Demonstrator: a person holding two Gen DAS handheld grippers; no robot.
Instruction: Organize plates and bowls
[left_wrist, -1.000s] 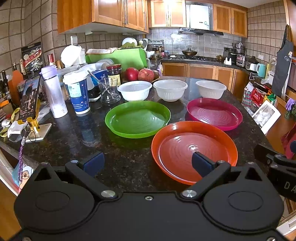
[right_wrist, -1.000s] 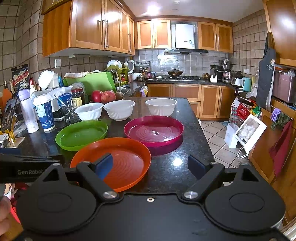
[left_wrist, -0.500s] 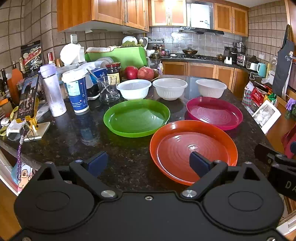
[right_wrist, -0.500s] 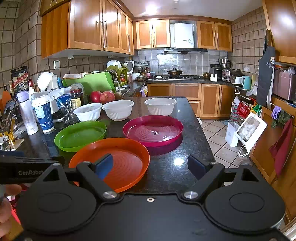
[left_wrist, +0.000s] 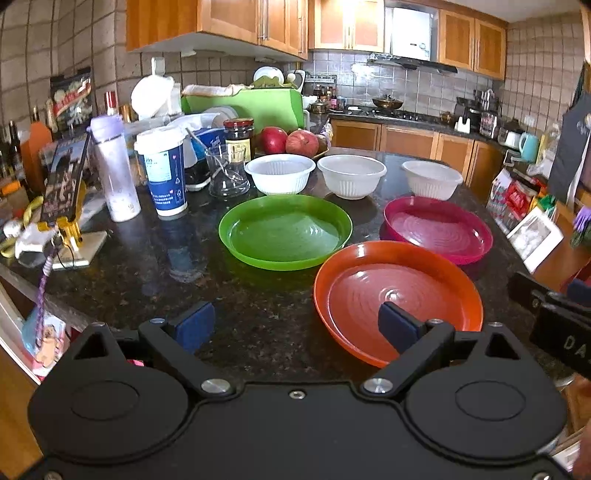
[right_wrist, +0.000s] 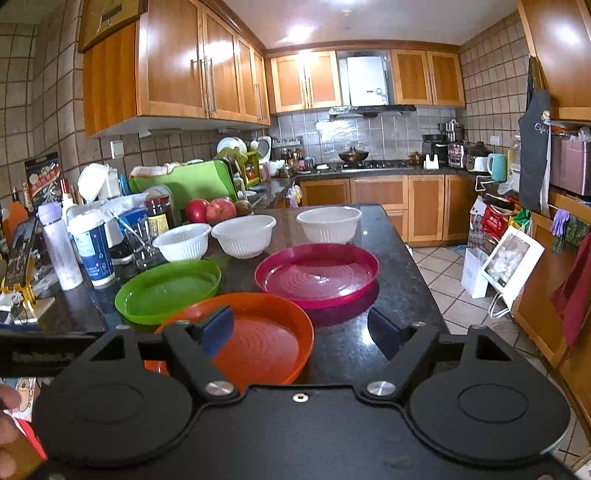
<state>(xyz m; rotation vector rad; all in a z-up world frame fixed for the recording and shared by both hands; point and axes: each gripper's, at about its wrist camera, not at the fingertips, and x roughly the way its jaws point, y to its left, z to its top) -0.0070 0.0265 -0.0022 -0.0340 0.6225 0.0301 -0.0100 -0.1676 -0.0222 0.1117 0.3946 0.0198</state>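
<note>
My right tongs (right_wrist: 301, 328) just narrowed, still gaping, empty, over round orange plastic plate (right_wrist: 266, 336) at lower centre on dark granite worktop (right_wrist: 399, 295). Left tongs (left_wrist: 295, 326) wide, empty. I judge grasp starting.

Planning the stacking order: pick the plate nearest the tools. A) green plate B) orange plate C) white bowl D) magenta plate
B: the orange plate lies at the near edge of the counter, right before both tools, with the green plate and magenta plate behind it.
</note>
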